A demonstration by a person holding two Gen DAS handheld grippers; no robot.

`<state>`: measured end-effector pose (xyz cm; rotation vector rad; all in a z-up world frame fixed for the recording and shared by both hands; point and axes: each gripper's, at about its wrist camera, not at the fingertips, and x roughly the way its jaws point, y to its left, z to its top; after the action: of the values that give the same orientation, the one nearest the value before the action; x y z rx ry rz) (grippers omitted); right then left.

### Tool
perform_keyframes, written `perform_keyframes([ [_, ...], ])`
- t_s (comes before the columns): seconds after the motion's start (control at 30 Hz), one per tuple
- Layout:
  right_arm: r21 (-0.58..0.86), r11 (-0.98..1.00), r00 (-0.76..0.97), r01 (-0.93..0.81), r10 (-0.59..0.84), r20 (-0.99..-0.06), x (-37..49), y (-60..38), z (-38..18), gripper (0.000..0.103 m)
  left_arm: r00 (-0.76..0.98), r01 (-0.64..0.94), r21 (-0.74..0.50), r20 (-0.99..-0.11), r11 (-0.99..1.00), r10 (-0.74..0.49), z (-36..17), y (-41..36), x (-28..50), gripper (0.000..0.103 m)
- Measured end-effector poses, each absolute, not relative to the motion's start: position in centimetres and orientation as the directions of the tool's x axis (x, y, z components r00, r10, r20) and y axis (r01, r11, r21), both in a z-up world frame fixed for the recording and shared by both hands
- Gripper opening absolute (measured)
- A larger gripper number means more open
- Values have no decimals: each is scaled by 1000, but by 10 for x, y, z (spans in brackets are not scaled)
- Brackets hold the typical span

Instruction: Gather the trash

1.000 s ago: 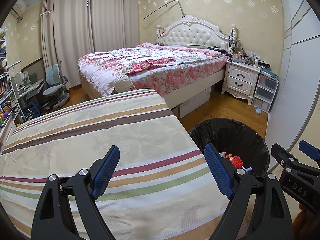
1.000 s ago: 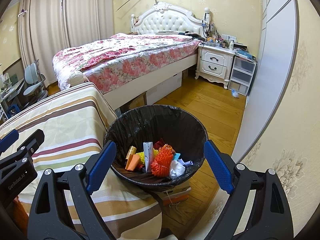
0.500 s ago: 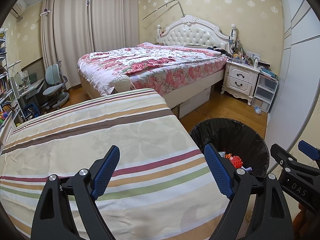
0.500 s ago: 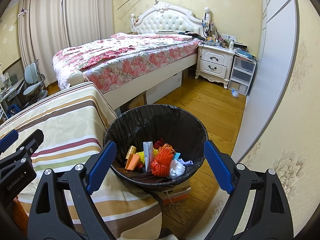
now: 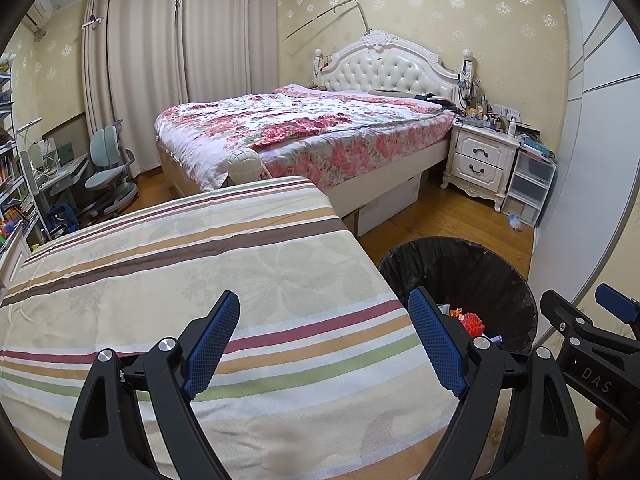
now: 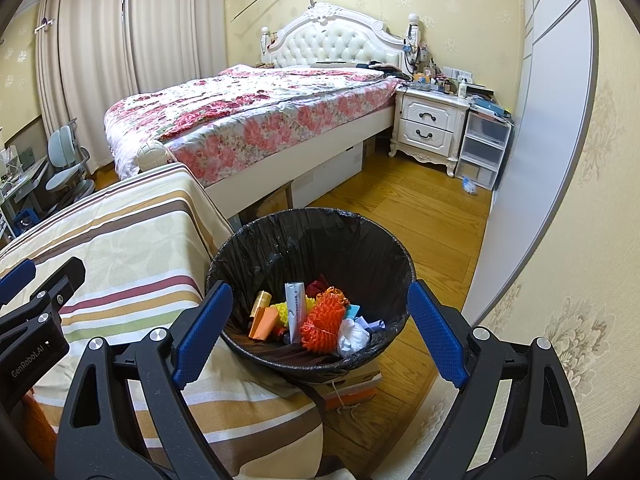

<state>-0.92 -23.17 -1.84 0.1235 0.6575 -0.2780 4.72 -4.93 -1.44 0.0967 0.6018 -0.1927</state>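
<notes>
A round bin lined with a black bag [image 6: 312,240] stands on the wood floor beside a striped-cloth surface [image 5: 200,264]. Inside lie an orange mesh net [image 6: 322,320], an orange packet [image 6: 262,322], a grey-white tube [image 6: 295,310] and crumpled white paper [image 6: 352,338]. My right gripper [image 6: 320,338] hovers over the bin's near rim, open, nothing between its blue pads. My left gripper [image 5: 324,346] is open over the striped cloth, holding nothing. In the left wrist view the bin [image 5: 472,276] sits to the right, and the right gripper's fingers [image 5: 616,308] show at the far right.
A floral bed [image 5: 304,132] with a white headboard fills the back. A white nightstand [image 6: 430,124] and plastic drawers [image 6: 482,148] stand by the wardrobe wall. A blue-grey desk chair [image 5: 108,172] and desk are at far left. A cardboard box [image 6: 352,390] sits under the bin.
</notes>
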Motion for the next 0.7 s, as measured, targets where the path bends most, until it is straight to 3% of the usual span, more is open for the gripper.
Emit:
perform_keyframes([
  [0.7,24,956,753,292,-214,-622,-13,-232,-21,87,810,218,35,-564,975,-161,-12,-57,49,84],
])
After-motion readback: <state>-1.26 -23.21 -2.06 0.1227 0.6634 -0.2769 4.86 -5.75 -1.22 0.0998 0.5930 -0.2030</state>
